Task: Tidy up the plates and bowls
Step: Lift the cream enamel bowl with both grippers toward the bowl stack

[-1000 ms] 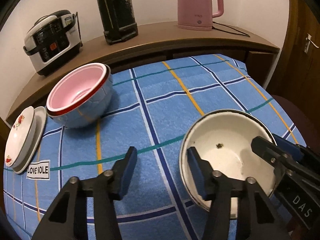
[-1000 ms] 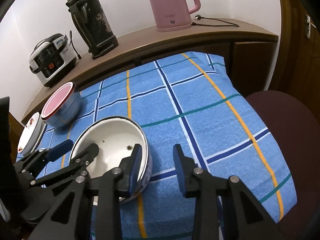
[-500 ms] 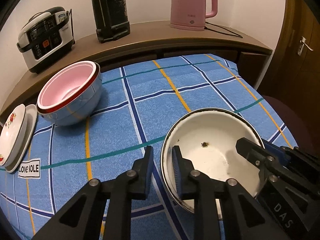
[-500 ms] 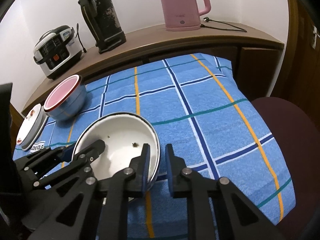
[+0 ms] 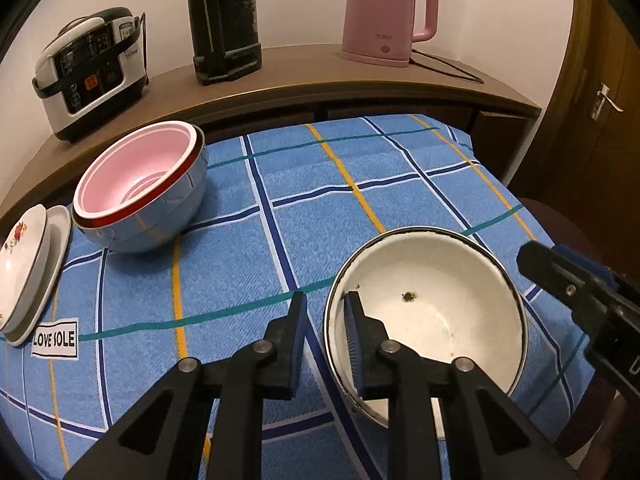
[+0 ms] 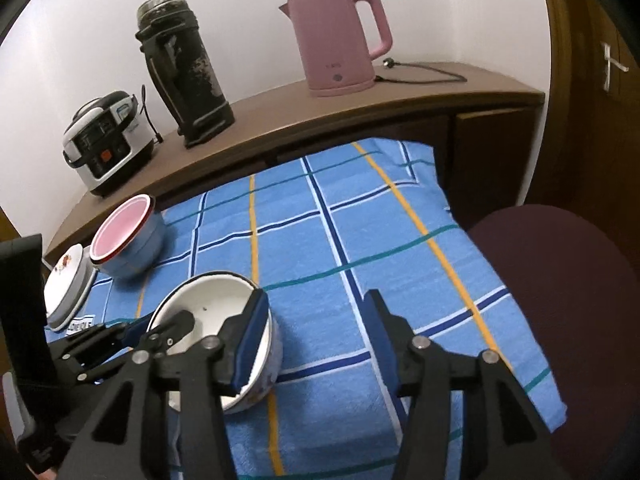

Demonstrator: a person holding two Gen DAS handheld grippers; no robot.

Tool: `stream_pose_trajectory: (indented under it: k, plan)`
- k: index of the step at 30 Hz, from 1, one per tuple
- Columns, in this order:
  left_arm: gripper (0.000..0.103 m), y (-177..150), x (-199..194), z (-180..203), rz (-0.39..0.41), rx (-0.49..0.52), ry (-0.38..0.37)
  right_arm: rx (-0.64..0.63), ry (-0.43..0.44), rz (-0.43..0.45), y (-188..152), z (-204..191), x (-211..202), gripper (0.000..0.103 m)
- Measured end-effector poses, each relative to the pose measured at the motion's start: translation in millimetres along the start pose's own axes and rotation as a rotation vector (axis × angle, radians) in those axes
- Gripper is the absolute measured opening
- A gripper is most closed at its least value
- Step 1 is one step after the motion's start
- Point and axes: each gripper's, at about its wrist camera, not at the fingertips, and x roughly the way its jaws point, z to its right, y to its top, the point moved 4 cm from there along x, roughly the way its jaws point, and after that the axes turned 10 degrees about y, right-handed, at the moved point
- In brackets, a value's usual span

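A white enamel bowl (image 5: 432, 312) with a dark rim sits on the blue checked cloth (image 5: 360, 184). My left gripper (image 5: 326, 320) is shut on its near-left rim, one finger inside and one outside. My right gripper (image 6: 316, 316) is opening, with its pads off the bowl (image 6: 208, 312). In the left wrist view the right gripper (image 5: 552, 258) hangs just past the bowl's right rim. At the back left, a pink bowl (image 5: 136, 176) is nested in a pale blue bowl (image 5: 160, 224). Beside them lie stacked white plates (image 5: 24, 264), the top one flowered.
A wooden shelf (image 5: 304, 76) behind the table carries a rice cooker (image 5: 88, 68), a black flask (image 5: 224, 20) and a pink kettle (image 5: 380, 12) with its cord. A dark maroon chair seat (image 6: 560, 280) stands at the table's right edge. A brown door (image 5: 600, 100) is at the far right.
The left jaws closed on the white bowl's rim and have stayed there. The right jaws first pinched the opposite rim, then opened and drew back up and away from it.
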Motion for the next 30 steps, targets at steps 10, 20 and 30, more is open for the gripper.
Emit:
stream_pose_trajectory:
  k: [10,20,30]
  plan:
    - [0.017,0.8,2.2,2.4,0.000,0.000,-0.007,-0.021,0.035,-0.134,-19.6,-18.7,38.9,0.015]
    - [0.010,3.9,-3.9,1.9,0.009,0.002,-0.028,-0.041,-0.017,-0.158,-18.6,-22.3,41.3,0.011]
    - [0.010,5.3,-10.2,-6.0,0.019,-0.021,-0.038,-0.067,-0.037,-0.140,-13.1,-32.9,35.4,0.010]
